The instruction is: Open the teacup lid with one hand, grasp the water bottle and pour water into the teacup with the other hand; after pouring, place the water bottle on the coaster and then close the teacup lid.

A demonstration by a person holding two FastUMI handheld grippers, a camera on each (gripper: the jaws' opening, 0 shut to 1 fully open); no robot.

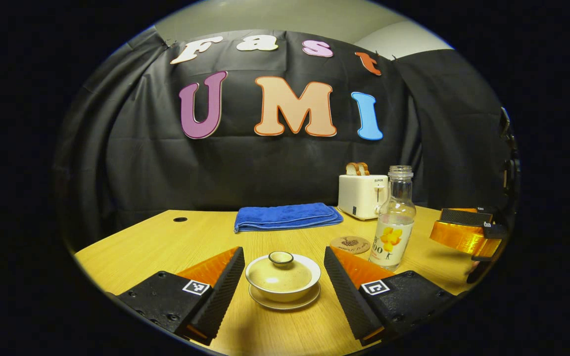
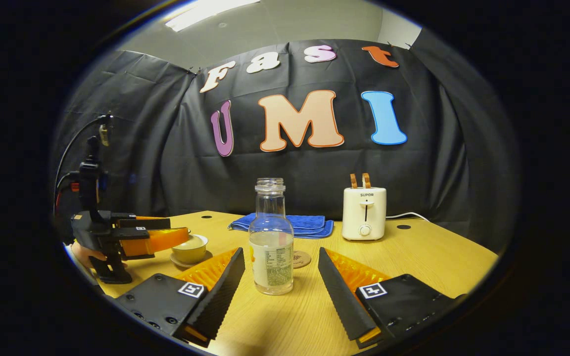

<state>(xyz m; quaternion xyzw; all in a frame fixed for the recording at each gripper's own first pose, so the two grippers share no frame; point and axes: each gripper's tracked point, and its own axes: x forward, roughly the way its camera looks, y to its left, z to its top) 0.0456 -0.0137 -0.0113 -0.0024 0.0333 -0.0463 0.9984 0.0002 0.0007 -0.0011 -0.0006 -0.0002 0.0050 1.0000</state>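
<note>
Left gripper (image 1: 282,277), fingers spread, brackets the lidded teacup (image 1: 283,276) near the desk's (image 1: 141,247) front edge, while the right gripper (image 2: 281,279), likewise spread, brackets the uncapped water bottle (image 2: 271,237) just beside the coaster (image 2: 301,258).

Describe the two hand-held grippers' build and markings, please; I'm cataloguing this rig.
Each hand-held gripper, left and right, has two wedge-shaped fingers with ribbed inner faces. Each finger is mounted on a black block with screw holes and a square black-and-white marker. Seen from the right gripper view, the left one has a black body with a cable rising from it.
</note>
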